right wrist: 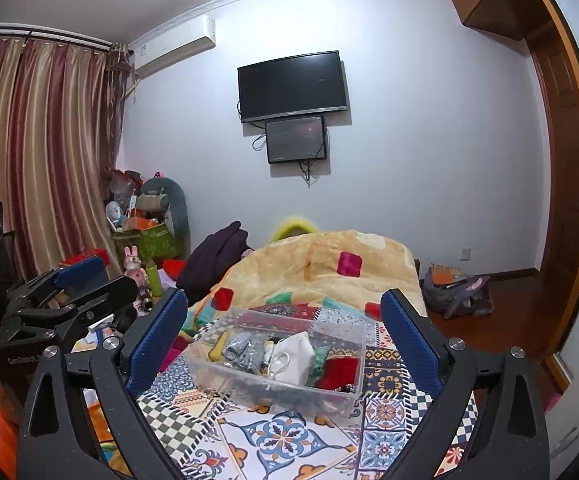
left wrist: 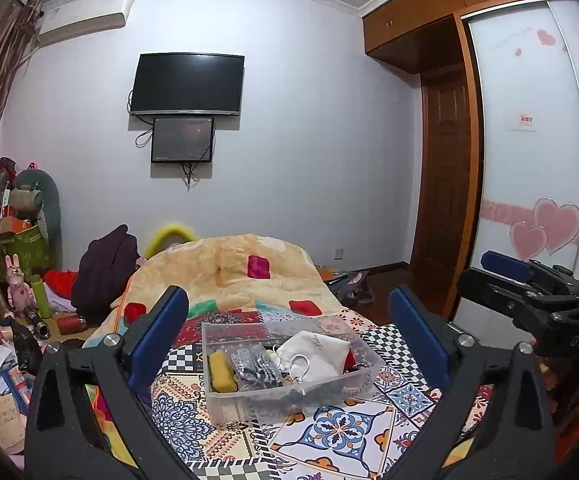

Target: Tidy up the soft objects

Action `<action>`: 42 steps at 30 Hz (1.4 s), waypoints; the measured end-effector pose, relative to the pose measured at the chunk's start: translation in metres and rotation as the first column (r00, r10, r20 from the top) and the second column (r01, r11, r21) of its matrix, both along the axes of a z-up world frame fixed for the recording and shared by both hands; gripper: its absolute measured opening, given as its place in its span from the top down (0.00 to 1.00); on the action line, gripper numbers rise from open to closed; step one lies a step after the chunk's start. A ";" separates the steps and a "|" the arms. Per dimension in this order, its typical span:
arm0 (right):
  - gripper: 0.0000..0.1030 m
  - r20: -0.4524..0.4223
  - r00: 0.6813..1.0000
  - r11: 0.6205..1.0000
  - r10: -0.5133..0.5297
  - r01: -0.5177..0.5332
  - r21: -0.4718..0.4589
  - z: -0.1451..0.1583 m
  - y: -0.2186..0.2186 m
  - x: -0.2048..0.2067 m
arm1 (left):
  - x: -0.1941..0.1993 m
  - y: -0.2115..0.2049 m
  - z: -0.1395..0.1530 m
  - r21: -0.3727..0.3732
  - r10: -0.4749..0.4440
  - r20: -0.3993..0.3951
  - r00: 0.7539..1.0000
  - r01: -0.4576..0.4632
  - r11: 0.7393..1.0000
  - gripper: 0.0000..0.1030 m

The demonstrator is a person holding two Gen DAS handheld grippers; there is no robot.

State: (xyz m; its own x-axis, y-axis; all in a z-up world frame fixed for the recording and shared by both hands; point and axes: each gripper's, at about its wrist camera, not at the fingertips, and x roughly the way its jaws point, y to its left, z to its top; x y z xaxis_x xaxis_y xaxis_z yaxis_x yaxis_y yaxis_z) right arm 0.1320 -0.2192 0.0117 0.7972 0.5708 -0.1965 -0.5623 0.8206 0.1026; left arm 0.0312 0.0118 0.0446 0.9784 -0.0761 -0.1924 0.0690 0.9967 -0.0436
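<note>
A clear plastic bin (left wrist: 217, 400) (right wrist: 353, 394) sits on a patterned sheet on the bed. It holds a yellow sponge (left wrist: 221, 372), a grey-black pouch (left wrist: 255, 368) (right wrist: 241, 350), a white cloth bag (left wrist: 317, 354) (right wrist: 295, 356) and a red item (right wrist: 339, 372). My left gripper (left wrist: 289, 344) is open and empty, raised in front of the bin. My right gripper (right wrist: 285, 340) is open and empty, also raised in front of the bin. The right gripper shows at the right edge of the left wrist view (left wrist: 529, 288); the left one shows at the left edge of the right wrist view (right wrist: 69, 300).
A yellow quilt (left wrist: 241, 272) (right wrist: 329, 264) is heaped behind the bin, with dark clothing (left wrist: 105, 272) to its left. Clutter, boxes and toys (left wrist: 13, 280) crowd the floor at left. A bag (right wrist: 457, 288) lies on the floor by the wardrobe (left wrist: 529, 140).
</note>
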 end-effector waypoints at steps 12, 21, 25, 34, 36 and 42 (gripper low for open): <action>0.06 0.004 1.000 1.000 -0.002 0.002 0.000 0.002 -0.001 -0.002 | -0.001 -0.002 -0.001 0.006 -0.003 0.004 1.000 0.003 1.000 0.01; 0.06 0.004 1.000 1.000 -0.001 0.001 0.000 0.003 -0.001 -0.002 | -0.002 -0.002 -0.001 0.004 -0.005 0.004 1.000 0.004 1.000 0.00; 0.06 0.003 1.000 1.000 -0.001 0.001 0.000 0.003 -0.001 -0.002 | -0.003 -0.001 0.000 0.000 -0.007 0.003 1.000 0.007 1.000 0.00; 0.06 0.000 1.000 1.000 0.002 -0.002 -0.003 0.005 0.000 -0.003 | -0.003 0.002 0.002 -0.009 -0.017 0.004 1.000 0.017 1.000 0.00; 0.06 0.004 1.000 1.000 -0.001 0.001 -0.002 0.004 0.000 -0.004 | -0.005 0.002 0.003 -0.009 -0.020 0.006 1.000 0.020 1.000 0.00; 0.06 0.013 1.000 1.000 -0.004 0.004 -0.011 0.003 0.003 -0.005 | -0.006 0.003 0.004 -0.010 -0.019 0.008 1.000 0.019 1.000 0.00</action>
State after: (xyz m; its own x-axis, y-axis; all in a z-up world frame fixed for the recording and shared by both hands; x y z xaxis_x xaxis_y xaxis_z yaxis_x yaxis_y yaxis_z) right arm 0.1266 -0.2157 0.0148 0.8020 0.5655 -0.1922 -0.5602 0.8238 0.0864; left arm 0.0249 0.0144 0.0488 0.9782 -0.0970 -0.1834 0.0886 0.9946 -0.0534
